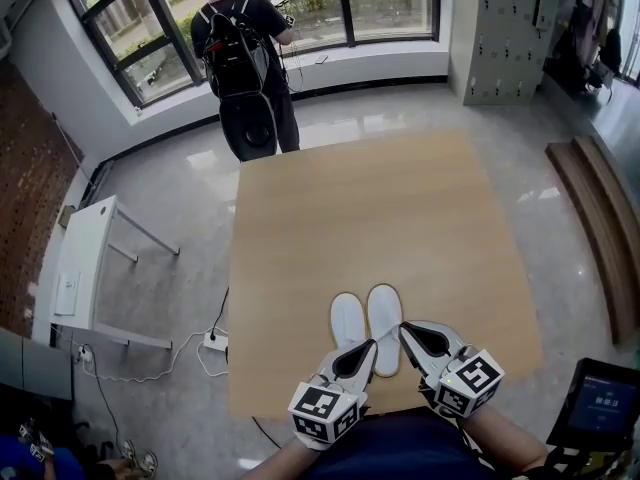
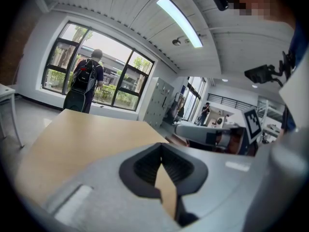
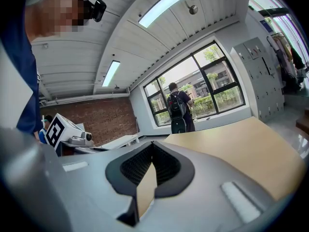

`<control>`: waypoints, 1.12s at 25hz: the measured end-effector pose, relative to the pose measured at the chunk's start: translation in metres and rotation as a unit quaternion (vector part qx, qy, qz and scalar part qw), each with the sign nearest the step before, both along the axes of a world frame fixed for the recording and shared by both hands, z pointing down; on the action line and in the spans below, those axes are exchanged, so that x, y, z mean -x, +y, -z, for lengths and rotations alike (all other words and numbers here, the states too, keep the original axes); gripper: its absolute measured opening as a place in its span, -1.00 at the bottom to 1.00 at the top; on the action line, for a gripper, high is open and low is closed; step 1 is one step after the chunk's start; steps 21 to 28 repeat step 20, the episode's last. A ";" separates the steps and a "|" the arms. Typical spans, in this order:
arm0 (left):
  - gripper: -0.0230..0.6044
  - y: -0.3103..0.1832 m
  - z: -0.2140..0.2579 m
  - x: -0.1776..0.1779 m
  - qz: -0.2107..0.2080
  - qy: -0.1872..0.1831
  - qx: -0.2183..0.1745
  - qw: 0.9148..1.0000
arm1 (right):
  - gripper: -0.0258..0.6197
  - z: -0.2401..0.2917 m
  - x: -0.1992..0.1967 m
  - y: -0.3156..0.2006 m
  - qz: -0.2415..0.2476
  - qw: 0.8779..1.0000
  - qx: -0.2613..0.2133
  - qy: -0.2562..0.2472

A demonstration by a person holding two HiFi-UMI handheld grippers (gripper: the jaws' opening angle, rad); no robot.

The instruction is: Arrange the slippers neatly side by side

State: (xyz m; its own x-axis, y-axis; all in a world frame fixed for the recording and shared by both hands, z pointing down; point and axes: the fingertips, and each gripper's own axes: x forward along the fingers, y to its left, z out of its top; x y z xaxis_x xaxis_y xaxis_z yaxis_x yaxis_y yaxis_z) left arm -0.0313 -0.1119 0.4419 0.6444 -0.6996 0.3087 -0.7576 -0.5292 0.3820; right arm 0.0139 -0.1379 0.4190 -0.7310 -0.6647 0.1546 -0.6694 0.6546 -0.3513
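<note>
white slippers (image 1: pixel 384 313) lie side by side, toes pointing away, on wooden table (image 1: pixel 380 198) near its close edge. left gripper (image 1: pixel 364 350) and right gripper (image 1: pixel 410 332) at heels, jaws pressed together, empty.

obstacle: slippers (image 1: pixel 384 313) side by side near table (image 1: pixel 380 208) front edge | free: wide tabletop beyond them, both flanks | far: person (image 1: pixel 243 58) standing past far-left corner
</note>
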 end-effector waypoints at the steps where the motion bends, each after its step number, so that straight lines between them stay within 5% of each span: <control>1: -0.91 0.000 0.000 0.001 0.002 0.000 0.000 1.000 | -0.89 0.000 0.001 0.001 0.003 1.000 -0.002 0.000; 28: -0.91 0.003 -0.002 0.006 0.014 -0.007 0.017 1.000 | -0.89 0.008 0.004 0.003 0.001 0.998 -0.048 0.034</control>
